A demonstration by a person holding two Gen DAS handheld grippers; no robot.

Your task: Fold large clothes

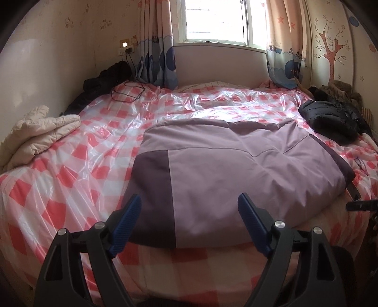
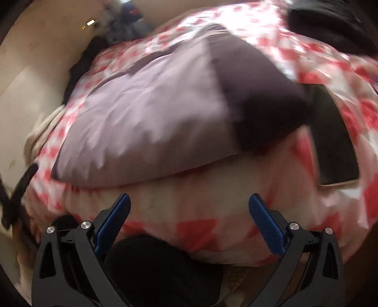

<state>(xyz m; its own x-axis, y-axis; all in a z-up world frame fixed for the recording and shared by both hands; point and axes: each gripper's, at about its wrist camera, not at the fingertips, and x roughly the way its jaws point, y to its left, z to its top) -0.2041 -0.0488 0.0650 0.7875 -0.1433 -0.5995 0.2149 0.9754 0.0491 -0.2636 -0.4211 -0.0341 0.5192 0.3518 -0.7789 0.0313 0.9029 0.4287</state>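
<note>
The left gripper (image 1: 189, 200) is spread wide and holds nothing — its blue fingertips (image 1: 132, 207) hover over the near edge of the folded lilac jacket (image 1: 236, 165). The right gripper (image 2: 189, 200) is equally splayed and empty, below the jacket's (image 2: 146, 118) front fold; that view is blurred. No writing is legible. The jacket lies on the pink checked plastic sheet (image 1: 70, 189), with bare sheet to its left and beyond — a black jacket (image 1: 330, 120) and a cream quilted jacket (image 1: 35, 132) sit near the edges.

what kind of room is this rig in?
Likely a child's bedroom: a bed under a checked plastic cover, cartoon curtains at the window, a tree decal on the wall. A folded purple garment lies on the bed.
</note>
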